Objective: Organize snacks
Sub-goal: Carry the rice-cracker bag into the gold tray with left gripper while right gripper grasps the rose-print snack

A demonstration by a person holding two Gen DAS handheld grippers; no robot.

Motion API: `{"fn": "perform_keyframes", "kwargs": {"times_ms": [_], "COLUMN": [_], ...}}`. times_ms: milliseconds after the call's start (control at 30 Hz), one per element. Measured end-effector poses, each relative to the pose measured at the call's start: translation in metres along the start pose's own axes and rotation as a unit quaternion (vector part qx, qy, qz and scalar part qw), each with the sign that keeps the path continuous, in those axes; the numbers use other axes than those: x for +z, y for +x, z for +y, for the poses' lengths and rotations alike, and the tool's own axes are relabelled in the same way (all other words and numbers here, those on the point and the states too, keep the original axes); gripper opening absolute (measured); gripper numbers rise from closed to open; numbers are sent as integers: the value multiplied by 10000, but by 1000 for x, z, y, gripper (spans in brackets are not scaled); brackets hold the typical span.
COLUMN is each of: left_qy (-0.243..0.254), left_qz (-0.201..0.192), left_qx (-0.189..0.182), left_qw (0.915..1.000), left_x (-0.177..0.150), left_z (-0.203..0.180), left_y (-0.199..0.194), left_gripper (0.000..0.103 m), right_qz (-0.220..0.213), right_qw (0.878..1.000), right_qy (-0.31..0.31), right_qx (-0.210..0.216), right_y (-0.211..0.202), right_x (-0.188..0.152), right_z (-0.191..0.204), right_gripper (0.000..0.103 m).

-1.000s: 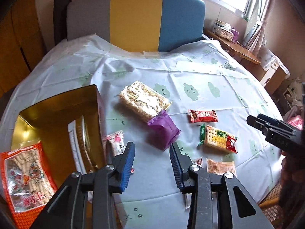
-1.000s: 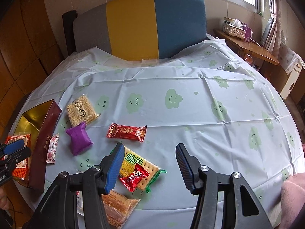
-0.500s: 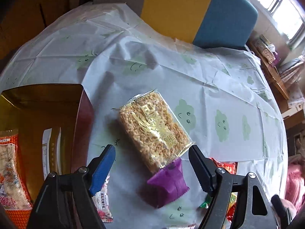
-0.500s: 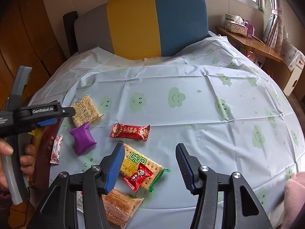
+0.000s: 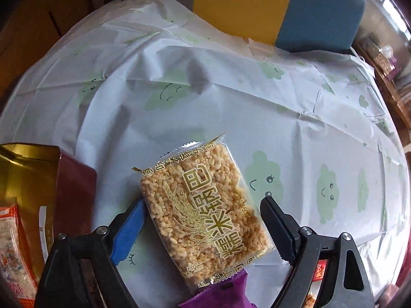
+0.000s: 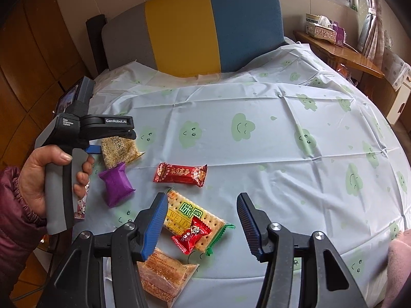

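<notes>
The left gripper (image 5: pixel 203 218) points steeply down with its fingers spreading wide, one on each side of the rice-cake packet (image 5: pixel 205 215), which lies flat on the counter (image 5: pixel 231 107); the blue pad looks to be just at the packet's edge. A purple pouch (image 5: pixel 218 295) overlaps the packet's near end. The gold box (image 5: pixel 28 174) sits just to the left. The right gripper (image 6: pixel 201 220) hovers half-spread and empty above a cracker pack (image 6: pixel 190 215); beyond that lies a red candy bar (image 6: pixel 179 173).
</notes>
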State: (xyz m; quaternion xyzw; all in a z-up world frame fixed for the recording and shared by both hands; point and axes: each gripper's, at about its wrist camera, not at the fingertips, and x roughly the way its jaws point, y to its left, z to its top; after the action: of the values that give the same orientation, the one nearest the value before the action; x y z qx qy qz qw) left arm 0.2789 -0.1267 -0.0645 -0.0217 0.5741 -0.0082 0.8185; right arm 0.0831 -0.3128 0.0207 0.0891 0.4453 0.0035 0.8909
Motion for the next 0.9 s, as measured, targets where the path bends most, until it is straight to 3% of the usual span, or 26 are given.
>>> {"fn": "perform_keyframes", "kwargs": {"times_ms": [133, 367, 600, 733, 900], "left_qy": [499, 709, 833, 667, 498], "left_qz": [-223, -604, -1064, -1146, -1332], "left_qx": [-190, -741, -959, -1062, -1033], "left_qw": [9983, 9929, 9862, 9855, 9844], "left_x": [-11, -20, -32, -42, -59], "left_z": [-6, 4, 31, 58, 95], "left_y": [-8, -48, -100, -117, -139], "left_gripper": [78, 78, 78, 78, 78], "right_qz": [57, 176, 492, 661, 889], "right_qw": [10000, 9997, 9975, 9940, 9840], "right_qy": [19, -148, -477, -700, -788], "right_qx": [-17, -19, 191, 514, 1327], "right_y": [3, 8, 20, 25, 27], "right_x": [0, -3, -11, -17, -24], "right_z": [-1, 7, 23, 36, 63], "right_gripper": [57, 57, 57, 56, 39]}}
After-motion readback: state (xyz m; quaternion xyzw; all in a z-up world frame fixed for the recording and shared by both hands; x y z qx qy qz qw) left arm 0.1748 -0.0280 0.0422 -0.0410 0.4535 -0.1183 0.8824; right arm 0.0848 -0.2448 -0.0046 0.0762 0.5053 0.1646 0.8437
